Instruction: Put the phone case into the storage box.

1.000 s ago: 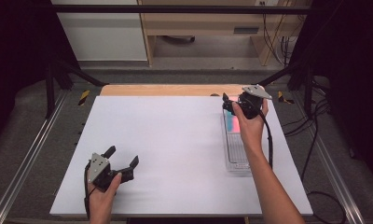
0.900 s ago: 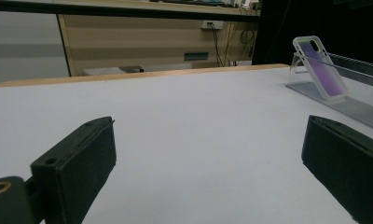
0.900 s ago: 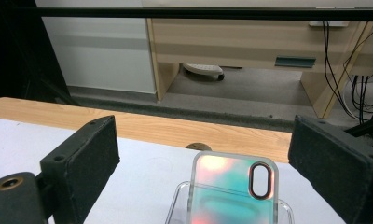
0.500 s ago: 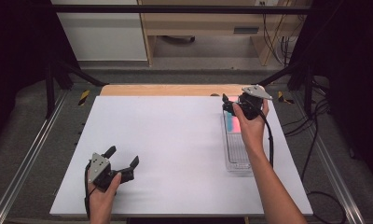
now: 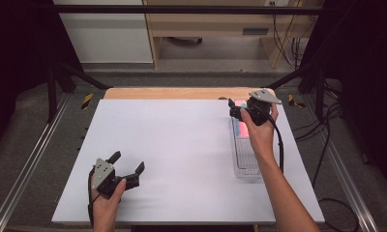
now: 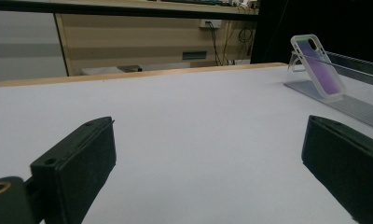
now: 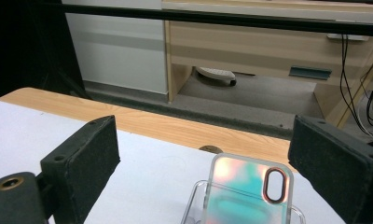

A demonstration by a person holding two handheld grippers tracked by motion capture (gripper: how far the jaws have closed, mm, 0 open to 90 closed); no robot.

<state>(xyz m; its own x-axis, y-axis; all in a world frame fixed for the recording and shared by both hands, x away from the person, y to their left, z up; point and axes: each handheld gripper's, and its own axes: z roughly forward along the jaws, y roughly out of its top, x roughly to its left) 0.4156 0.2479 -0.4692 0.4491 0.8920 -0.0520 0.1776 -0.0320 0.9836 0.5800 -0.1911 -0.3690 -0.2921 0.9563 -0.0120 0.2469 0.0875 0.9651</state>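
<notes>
The white desk [image 5: 182,159] takes up the middle of the high view, its light wooden edge [image 5: 182,93] running along the far side in the upper centre. Most of its surface is bare.

At the right of that frame a clear slotted rack [image 5: 245,159] lies lengthwise on the desk, running from the lower right towards the upper right. It seems meant to keep flat items standing on edge, each in its own groove.

At the rack's far end stands an iridescent phone case [image 7: 247,196], pink and teal with a clear rim. It leans back in its slot, the camera cutout uppermost, so its upper edge is free to be pinched from above.

The right tongs [image 5: 241,112] hover over that case in the upper right of the high view. In the right gripper view the two black pads stand wide on either side of the case's top, released and not touching it; this looks like the line-up for a grasp.

The left tongs [image 5: 128,166] rest low in the lower left of the high view, jaws spread and empty, parked well apart from the rack, probably to stay out of the way.
</notes>
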